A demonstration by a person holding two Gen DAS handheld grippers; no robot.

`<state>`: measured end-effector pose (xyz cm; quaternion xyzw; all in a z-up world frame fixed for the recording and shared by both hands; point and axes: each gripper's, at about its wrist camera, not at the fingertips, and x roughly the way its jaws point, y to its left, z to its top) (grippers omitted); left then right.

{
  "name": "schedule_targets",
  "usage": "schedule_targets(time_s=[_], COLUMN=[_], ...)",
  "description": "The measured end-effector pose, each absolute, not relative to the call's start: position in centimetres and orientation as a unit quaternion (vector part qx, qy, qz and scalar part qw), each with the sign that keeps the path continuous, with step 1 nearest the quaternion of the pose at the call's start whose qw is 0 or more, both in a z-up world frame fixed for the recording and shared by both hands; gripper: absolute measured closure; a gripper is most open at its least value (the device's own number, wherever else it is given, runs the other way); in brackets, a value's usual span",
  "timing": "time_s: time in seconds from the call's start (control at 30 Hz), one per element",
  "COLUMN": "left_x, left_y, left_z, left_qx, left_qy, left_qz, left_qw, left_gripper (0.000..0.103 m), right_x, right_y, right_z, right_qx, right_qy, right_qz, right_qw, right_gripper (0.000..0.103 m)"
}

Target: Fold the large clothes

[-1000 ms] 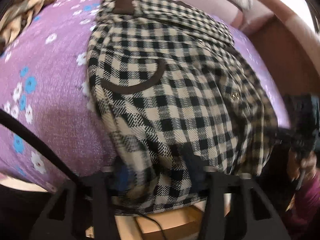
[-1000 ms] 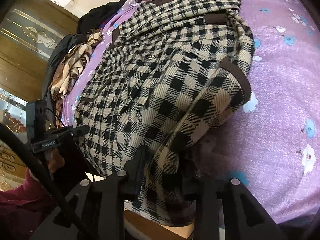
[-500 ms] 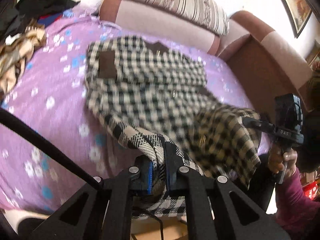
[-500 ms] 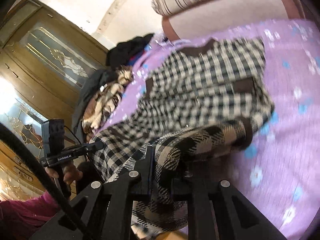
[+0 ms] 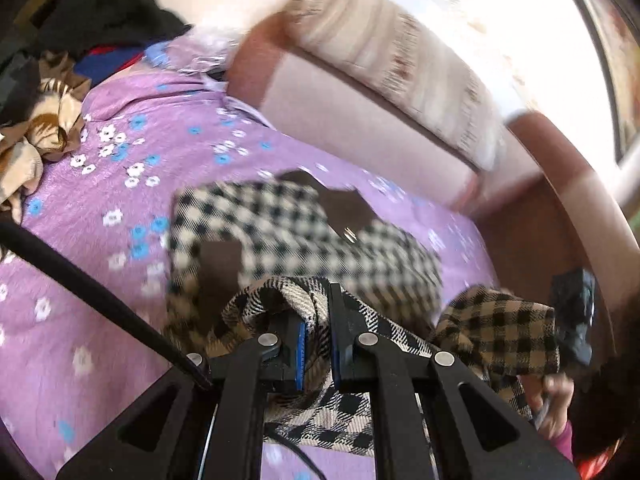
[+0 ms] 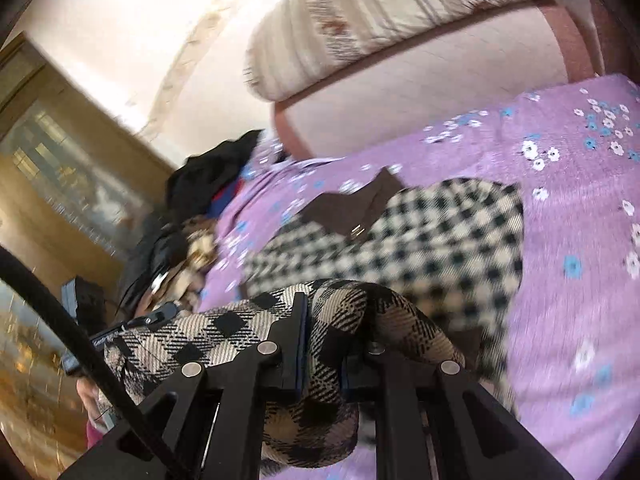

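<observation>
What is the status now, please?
Left tool, right tool: both shut on checked coat. Hem lifted, collar on purple sheet. Nothing blocking.

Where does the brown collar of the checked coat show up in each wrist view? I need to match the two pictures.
Left wrist view: the brown collar lies just above centre, at the far edge of the checked coat on the purple floral sheet.
Right wrist view: the collar sits at centre, again on the coat's far edge.
Shared landmark: the striped pillow on the headboard, top of both views.
</observation>
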<state>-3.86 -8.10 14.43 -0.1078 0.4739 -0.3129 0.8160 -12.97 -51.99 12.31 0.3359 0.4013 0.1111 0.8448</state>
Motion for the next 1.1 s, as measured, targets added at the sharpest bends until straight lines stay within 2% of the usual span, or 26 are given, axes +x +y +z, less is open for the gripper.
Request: schedule_targets(time_s=[0.2, 0.27, 0.3, 0.33, 0.37, 0.4, 0.43, 0.5, 0.53, 0.57, 0.6, 0.73, 0.87, 0.9, 0.93, 1.0, 1.03, 1.1], left_x=[3.9, 5.1, 5.4, 5.4, 5.3, 5.0, 4.7, 4.1, 4.0, 3.7, 3.5, 1.8, 1.7, 2.0, 2.4, 3.0, 3.2, 3.5], left_y=[-8.8, -9.3, -9.4, -9.3, -9.2, -8.9, -8.5, -7.4, -6.9, -6.5, -6.2, -6.0, -5.9, -5.8, -5.5, -4.6, -4.2, -3.5], left_z=[8.8, 7.3, 6.9, 7.1, 7.5, 8.2, 9.0, 10.6, 11.0, 11.5, 11.8, 12.2, 9.6, 8.8, 8.0, 7.2, 7.1, 7.3], left_qx=[-0.132, -0.125, -0.130, -0.135, -0.139, -0.139, -0.136, -0.140, -0.143, -0.141, -0.132, -0.069, -0.035, -0.039, -0.046, -0.065, -0.072, -0.076], left_qy=[0.495, 0.515, 0.520, 0.519, 0.512, 0.499, 0.484, 0.458, 0.457, 0.460, 0.467, 0.471, 0.501, 0.515, 0.528, 0.540, 0.542, 0.541], left_qz=[-0.269, -0.267, -0.278, -0.285, -0.289, -0.289, -0.286, -0.282, -0.278, -0.274, -0.273, -0.278, -0.247, -0.242, -0.235, -0.222, -0.218, -0.209], left_qw=[0.816, 0.805, 0.797, 0.795, 0.797, 0.805, 0.816, 0.831, 0.833, 0.833, 0.830, 0.835, 0.828, 0.821, 0.815, 0.809, 0.808, 0.811], left_gripper=[0.093, 0.074, 0.049, 0.026, 0.022, 0.018, 0.015, 0.009, 0.008, 0.008, 0.008, 0.008, 0.008, 0.008, 0.008, 0.008, 0.008, 0.008], right_x=[-6.2, -4.6, -4.2, -4.3, -4.6, -5.5, -6.3, -7.9, -8.3, -8.8, -9.1, -8.0, -3.3, -1.3, -0.5, -1.2, -1.9, -3.7], right_y=[-55.0, -55.6, -55.7, -56.0, -56.2, -56.3, -56.5, -56.3, -55.9, -55.2, -54.2, -50.0, -49.3, -50.4, -51.4, -52.8, -52.7, -51.8], right_z=[6.1, 3.5, 2.9, 3.1, 3.7, 5.1, 6.3, 8.7, 9.5, 10.1, 10.3, 8.2, 5.0, 3.5, 2.6, 3.0, 3.8, 5.7], right_qx=[0.356, 0.362, 0.366, 0.377, 0.382, 0.380, 0.368, 0.335, 0.322, 0.307, 0.289, 0.195, 0.160, 0.163, 0.201, 0.292, 0.304, 0.296], right_qy=[0.427, 0.453, 0.462, 0.456, 0.444, 0.421, 0.404, 0.385, 0.390, 0.400, 0.412, 0.473, 0.475, 0.489, 0.501, 0.475, 0.463, 0.451], right_qz=[0.047, 0.031, 0.030, 0.037, 0.045, 0.050, 0.040, 0.035, 0.053, 0.077, 0.095, 0.105, 0.066, 0.014, -0.007, 0.001, 0.024, 0.063], right_qw=[0.830, 0.814, 0.807, 0.806, 0.809, 0.822, 0.836, 0.859, 0.861, 0.860, 0.859, 0.853, 0.863, 0.857, 0.842, 0.830, 0.832, 0.840], right_gripper=[0.089, 0.089, 0.088, 0.080, 0.059, 0.046, 0.027, 0.026, 0.034, 0.046, 0.049, 0.051, 0.051, 0.051, 0.057, 0.058, 0.058, 0.051])
